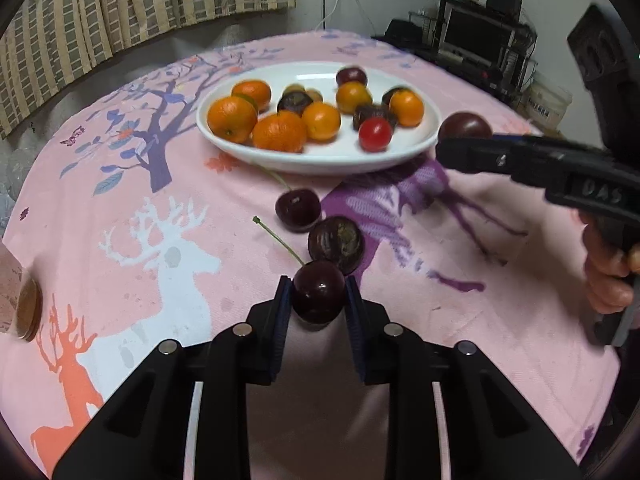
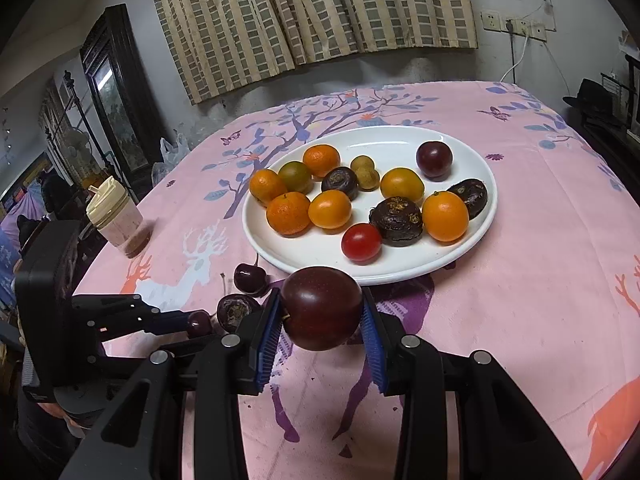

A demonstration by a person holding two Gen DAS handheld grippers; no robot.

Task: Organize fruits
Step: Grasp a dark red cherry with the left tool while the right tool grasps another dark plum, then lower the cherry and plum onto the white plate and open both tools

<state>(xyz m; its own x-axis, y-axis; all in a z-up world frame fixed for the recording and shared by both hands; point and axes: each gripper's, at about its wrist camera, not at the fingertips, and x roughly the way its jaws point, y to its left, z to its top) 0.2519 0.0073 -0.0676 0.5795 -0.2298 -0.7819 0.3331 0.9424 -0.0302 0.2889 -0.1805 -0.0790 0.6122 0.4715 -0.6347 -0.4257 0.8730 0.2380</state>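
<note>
A white plate (image 1: pixel 420 156) (image 2: pixel 472 248) holds several oranges, dark round fruits and a red cherry tomato (image 1: pixel 375 133) (image 2: pixel 361 241). My left gripper (image 1: pixel 318 300) is shut on a dark cherry (image 1: pixel 319 297) with a green stem, just above the pink cloth; it also shows in the right wrist view (image 2: pixel 199 323). My right gripper (image 2: pixel 320 318) is shut on a dark red plum (image 2: pixel 321 308) near the plate's front rim; in the left wrist view the plum (image 1: pixel 464 126) shows beside the plate's right edge. Another cherry (image 1: pixel 298 210) (image 2: pixel 249 278) and a dark brown fruit (image 1: pixel 336 243) (image 2: pixel 236 310) lie on the cloth.
The round table wears a pink cloth with deer and tree prints (image 1: pixel 160 256) (image 2: pixel 540 280). A lidded plastic jar (image 2: pixel 116 216) stands at the table's left edge. A curtain (image 2: pixel 312 12) hangs behind; shelves with electronics (image 1: pixel 480 40) stand at the far right.
</note>
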